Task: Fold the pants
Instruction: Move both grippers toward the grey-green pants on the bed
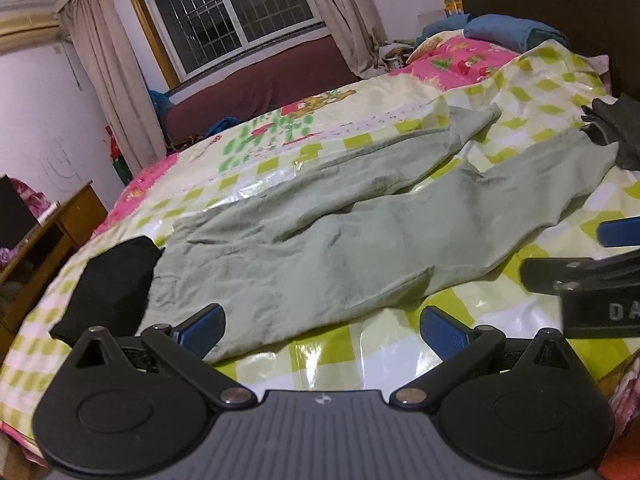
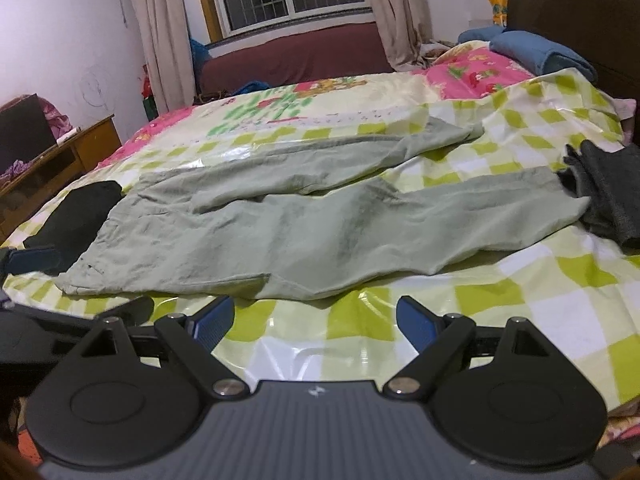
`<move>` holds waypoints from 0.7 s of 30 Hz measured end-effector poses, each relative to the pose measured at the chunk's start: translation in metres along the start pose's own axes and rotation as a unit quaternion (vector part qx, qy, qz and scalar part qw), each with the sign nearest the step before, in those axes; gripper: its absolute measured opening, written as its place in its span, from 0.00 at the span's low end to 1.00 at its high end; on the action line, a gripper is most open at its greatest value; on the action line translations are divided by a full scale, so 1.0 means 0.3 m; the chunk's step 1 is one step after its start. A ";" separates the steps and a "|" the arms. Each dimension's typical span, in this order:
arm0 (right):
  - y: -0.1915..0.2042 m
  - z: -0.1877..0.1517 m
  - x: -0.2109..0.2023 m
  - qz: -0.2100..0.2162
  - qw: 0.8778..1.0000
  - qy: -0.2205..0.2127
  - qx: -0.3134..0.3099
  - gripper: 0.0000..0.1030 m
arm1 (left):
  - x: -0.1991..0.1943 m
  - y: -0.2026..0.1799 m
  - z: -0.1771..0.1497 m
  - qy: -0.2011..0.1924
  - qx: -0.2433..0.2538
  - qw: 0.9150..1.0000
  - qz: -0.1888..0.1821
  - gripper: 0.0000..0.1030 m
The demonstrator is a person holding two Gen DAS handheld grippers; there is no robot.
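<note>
Pale green pants (image 1: 320,240) lie spread flat on the bed, waist at the left, both legs running to the right and apart. They also show in the right wrist view (image 2: 280,224). My left gripper (image 1: 322,330) is open and empty at the near edge of the pants, by the waist and hip. My right gripper (image 2: 316,320) is open and empty, just short of the near leg's edge. The right gripper shows at the right edge of the left wrist view (image 1: 592,280); the left gripper's finger shows at the left edge of the right wrist view (image 2: 32,260).
A green-and-white checked plastic sheet (image 2: 520,300) covers the bed. A folded black garment (image 1: 112,284) lies beside the waist. A dark grey garment (image 2: 608,196) lies by the leg ends. Blue pillows (image 2: 536,54) and a dark headboard stand far right. A wooden cabinet (image 2: 60,156) stands left.
</note>
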State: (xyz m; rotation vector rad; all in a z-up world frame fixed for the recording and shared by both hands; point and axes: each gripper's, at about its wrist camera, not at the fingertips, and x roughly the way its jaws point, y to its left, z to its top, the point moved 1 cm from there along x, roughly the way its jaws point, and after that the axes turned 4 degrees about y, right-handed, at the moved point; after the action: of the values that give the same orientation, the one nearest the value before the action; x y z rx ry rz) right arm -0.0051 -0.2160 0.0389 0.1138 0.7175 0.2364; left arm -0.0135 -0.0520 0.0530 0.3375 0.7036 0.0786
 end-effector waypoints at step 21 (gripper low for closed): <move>-0.081 0.072 -0.078 -0.070 0.996 -0.046 0.023 0.86 | -0.009 -0.095 0.139 -0.040 0.030 0.998 -0.028 1.00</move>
State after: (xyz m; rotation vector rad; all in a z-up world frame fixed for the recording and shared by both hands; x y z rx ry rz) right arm -0.0037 -0.2459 0.0655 0.1172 0.6366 0.0796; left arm 0.0103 -0.0909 0.0749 0.3772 0.6367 -0.0088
